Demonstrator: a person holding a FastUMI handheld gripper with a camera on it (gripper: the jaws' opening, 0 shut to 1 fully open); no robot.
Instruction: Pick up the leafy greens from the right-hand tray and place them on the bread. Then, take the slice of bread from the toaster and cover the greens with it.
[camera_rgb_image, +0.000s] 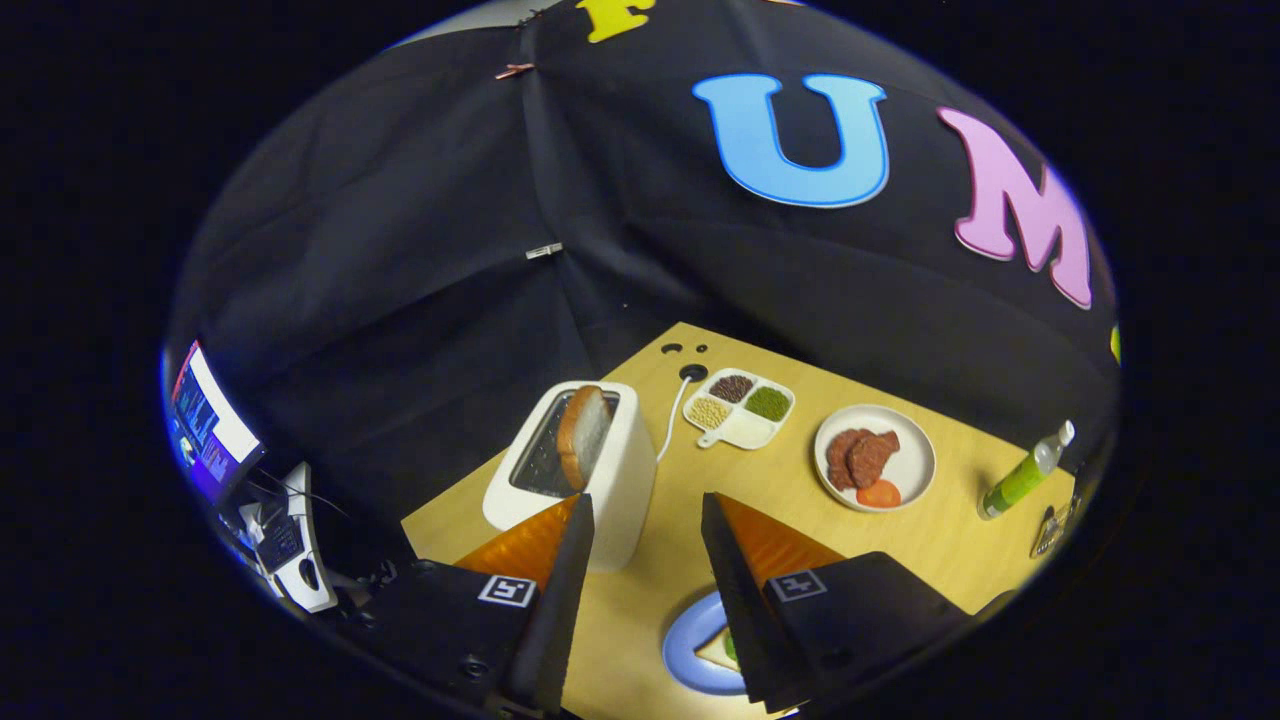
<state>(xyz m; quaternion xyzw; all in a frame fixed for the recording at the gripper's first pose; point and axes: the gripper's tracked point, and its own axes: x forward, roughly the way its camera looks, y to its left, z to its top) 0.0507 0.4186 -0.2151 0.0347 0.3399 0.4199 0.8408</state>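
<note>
Two fingers (640, 560) sit closest to the camera, spread wide apart with nothing held between them. Under them is the big wooden counter (930, 540).

Just ahead of the fingers stands the white toaster (575, 470), the biggest thing on the counter. A slice of bread (582, 435) pokes up out of its slot, standing on edge. A white cord (672, 420) runs away behind the toaster.

To the right of the toaster sits a round white plate (915, 462) with brown meat slices (862, 455) and a red tomato slice (880, 493). Near the toaster, below the fingers, is a blue plate (690, 640). Bread with a bit of green on it (728, 650) peeks out there, partly hidden by a finger.

Behind and right of the toaster is a small white tray (745, 425) with little cups of beans and seeds. Far right of the toaster stands a green bottle (1020, 480).

It looks like the greens are already on the bread, so the toaster step comes next. For that, the fingers need to go forward, come down around the thin sides of the slice, squeeze softly, and lift it straight up.
</note>
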